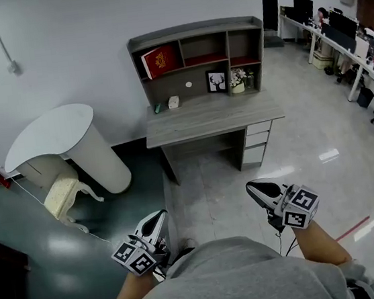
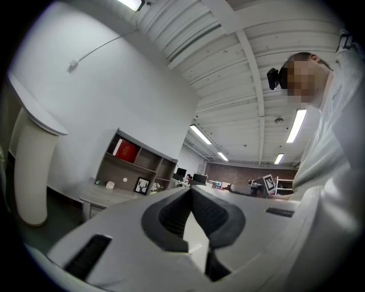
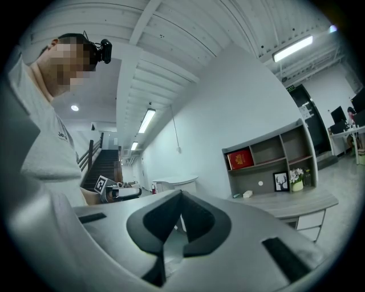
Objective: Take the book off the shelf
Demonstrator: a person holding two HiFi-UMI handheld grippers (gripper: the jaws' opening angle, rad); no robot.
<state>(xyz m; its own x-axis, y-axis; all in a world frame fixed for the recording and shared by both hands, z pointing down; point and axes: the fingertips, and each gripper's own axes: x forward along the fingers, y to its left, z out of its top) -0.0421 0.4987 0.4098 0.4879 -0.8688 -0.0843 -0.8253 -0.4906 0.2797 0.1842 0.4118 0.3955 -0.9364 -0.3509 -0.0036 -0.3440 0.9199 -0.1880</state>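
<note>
Though aslant, red book (image 1: 160, 60), gold emblem, upper-left shelf cubby (image 1: 137, 62).

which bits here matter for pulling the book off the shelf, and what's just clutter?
Job:
- red book, top-left compartment of the desk shelf
- left claw and right claw, both shut, empty, well short of the desk

Lying about:
- deer picture
- flower pot
- small white object
- white counter
</note>
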